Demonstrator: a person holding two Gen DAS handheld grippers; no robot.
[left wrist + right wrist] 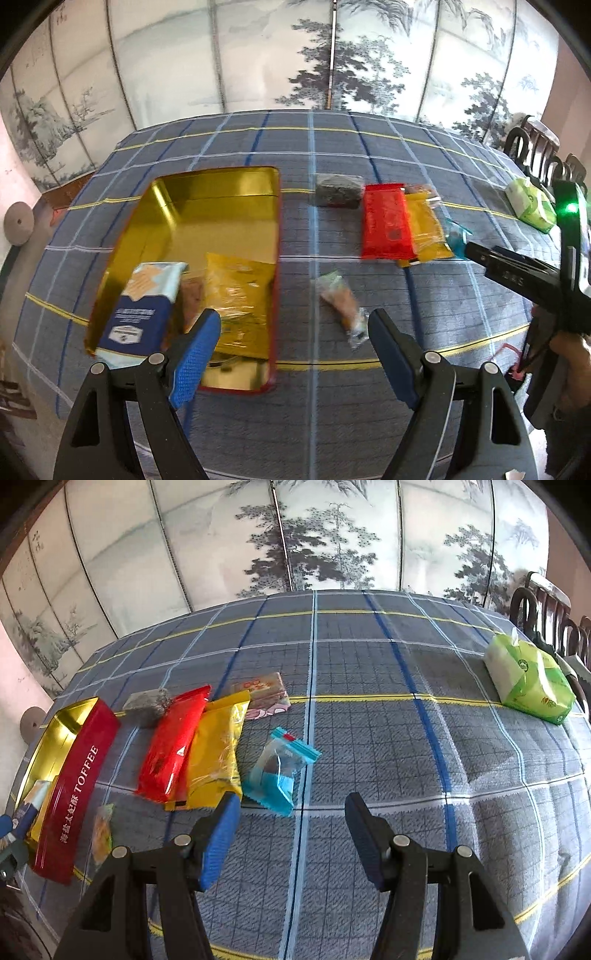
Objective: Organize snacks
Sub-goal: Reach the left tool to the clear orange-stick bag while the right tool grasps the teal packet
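A red tin with a gold inside [229, 199] [79, 786] lies on the checked cloth and holds a blue-and-white box [144, 306] and a yellow packet [240, 295]. My left gripper [295, 328] hangs open above the tin's right wall, with a small orange snack [340, 299] on the cloth between its fingers. Further right lie a red packet [386, 225] [170, 753], a yellow packet [426, 229] [218, 760], a dark block [338, 190] [146, 705] and a blue-and-clear packet [280, 771]. My right gripper [291, 812] is open just short of the blue packet.
A green tissue pack [528, 679] [532, 203] lies at the cloth's far right, by dark wooden chairs [546, 616]. A pink-patterned packet [266, 696] lies behind the yellow one. A painted folding screen [295, 535] stands behind the table.
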